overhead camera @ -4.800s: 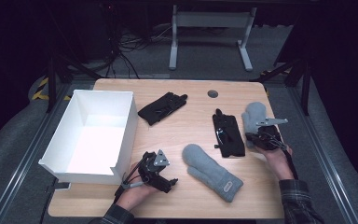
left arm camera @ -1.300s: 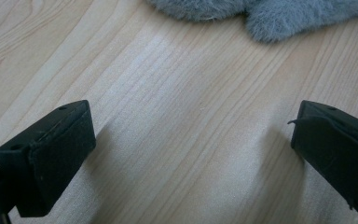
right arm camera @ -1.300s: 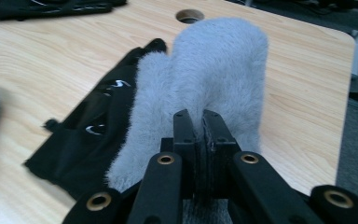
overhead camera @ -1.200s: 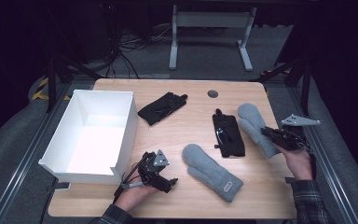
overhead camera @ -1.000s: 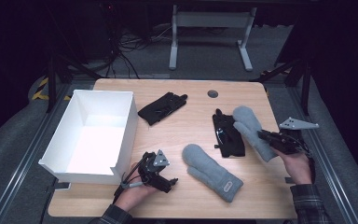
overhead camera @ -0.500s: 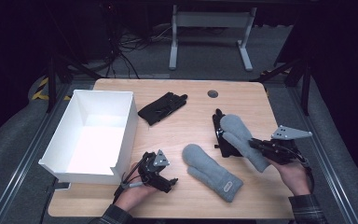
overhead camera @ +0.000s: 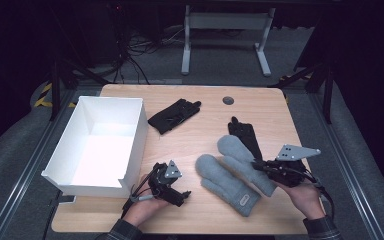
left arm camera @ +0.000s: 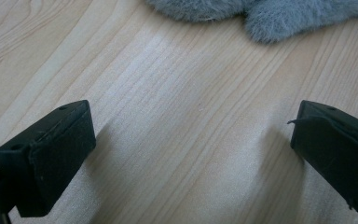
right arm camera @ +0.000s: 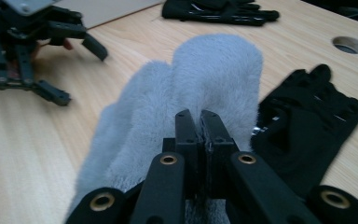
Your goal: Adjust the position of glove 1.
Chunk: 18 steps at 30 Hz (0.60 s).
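On the lower grey mitten (overhead camera: pixel 227 184), a small unreadable label (overhead camera: pixel 244 200).

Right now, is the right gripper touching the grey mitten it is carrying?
Touching. In the right gripper view the right gripper has its fingers pinched shut on the cuff of the grey mitten, with no gap between pads and fleece.

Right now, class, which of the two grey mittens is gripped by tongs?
The grey mitten on the right, beside the black glove: the right tongs are shut on it. The other grey mitten lies free on the table, nearer the left tongs.
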Each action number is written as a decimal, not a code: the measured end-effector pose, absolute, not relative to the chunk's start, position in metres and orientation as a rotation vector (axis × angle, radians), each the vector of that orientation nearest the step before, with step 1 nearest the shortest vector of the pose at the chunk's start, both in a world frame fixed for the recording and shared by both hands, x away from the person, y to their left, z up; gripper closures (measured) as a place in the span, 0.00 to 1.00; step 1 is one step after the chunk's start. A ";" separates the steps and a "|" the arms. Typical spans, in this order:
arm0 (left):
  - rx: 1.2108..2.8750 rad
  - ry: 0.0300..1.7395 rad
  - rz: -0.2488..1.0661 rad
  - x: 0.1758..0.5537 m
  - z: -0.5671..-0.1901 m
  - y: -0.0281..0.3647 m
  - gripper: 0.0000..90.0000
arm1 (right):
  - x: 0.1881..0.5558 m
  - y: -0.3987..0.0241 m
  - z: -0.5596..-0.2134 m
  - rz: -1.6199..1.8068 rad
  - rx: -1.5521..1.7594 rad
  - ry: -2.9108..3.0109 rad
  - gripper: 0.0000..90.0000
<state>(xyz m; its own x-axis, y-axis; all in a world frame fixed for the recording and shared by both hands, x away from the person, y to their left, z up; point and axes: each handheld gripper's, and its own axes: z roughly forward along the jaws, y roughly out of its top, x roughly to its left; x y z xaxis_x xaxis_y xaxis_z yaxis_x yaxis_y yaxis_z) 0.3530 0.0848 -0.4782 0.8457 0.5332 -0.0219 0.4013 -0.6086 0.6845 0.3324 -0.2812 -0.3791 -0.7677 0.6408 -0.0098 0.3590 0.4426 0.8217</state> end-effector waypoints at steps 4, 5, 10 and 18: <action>2.303 0.677 0.239 0.353 -0.478 0.085 0.00 | 0.326 -0.269 -0.378 1.250 0.811 2.405 0.98; 2.303 0.676 0.239 0.353 -0.478 0.085 0.00 | 0.325 -0.266 -0.378 1.261 0.801 2.412 0.98; 2.303 0.676 0.239 0.353 -0.478 0.085 0.00 | 0.319 -0.251 -0.382 1.256 0.753 2.458 0.98; 2.304 0.676 0.239 0.353 -0.478 0.085 0.00 | 0.315 -0.232 -0.392 1.224 0.702 2.520 0.98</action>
<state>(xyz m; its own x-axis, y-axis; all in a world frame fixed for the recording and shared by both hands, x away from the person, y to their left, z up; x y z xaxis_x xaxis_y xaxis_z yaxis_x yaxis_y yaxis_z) 0.3530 0.0848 -0.4782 0.8456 0.5333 -0.0213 0.4011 -0.6087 0.6845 0.3145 -0.2321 -0.3921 -0.8517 0.5238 -0.0157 0.3114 0.5300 0.7887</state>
